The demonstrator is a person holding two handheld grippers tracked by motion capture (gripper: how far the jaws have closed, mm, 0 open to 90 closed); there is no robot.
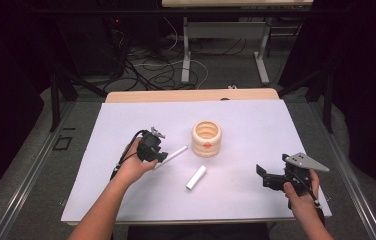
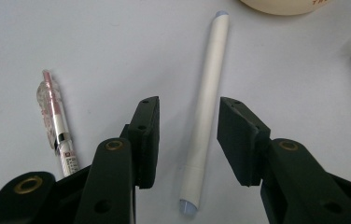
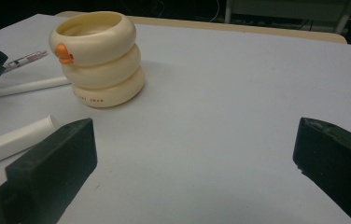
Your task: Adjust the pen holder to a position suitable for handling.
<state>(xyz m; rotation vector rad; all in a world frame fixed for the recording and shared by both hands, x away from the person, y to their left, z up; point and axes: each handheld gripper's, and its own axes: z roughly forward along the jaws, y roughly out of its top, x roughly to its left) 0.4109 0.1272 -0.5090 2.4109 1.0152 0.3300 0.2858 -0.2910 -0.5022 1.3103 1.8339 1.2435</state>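
My left gripper (image 1: pixel 159 158) points down at the white mat (image 1: pixel 256 125). A long white pen (image 2: pixel 206 107) lies between its jaws, and a gap shows on each side, so the pads do not press on it. In the high view the same white pen (image 1: pixel 174 155) sticks out toward a cream ring-shaped cup (image 1: pixel 206 138) with an orange spot. At the right near the front edge, my right gripper (image 1: pixel 262 175) stands wide open with nothing between its fingers (image 3: pixel 57 154). It faces the cup (image 3: pixel 99 56).
A clear pen with pink print (image 2: pixel 54 121) lies left of the left jaw. A short white cylinder (image 1: pixel 196 177) rests in front of the cup, also seen as a white cylinder (image 3: pixel 15 140) at the left of the right gripper view. A wooden table edge (image 1: pixel 191 95) borders the mat's far side.
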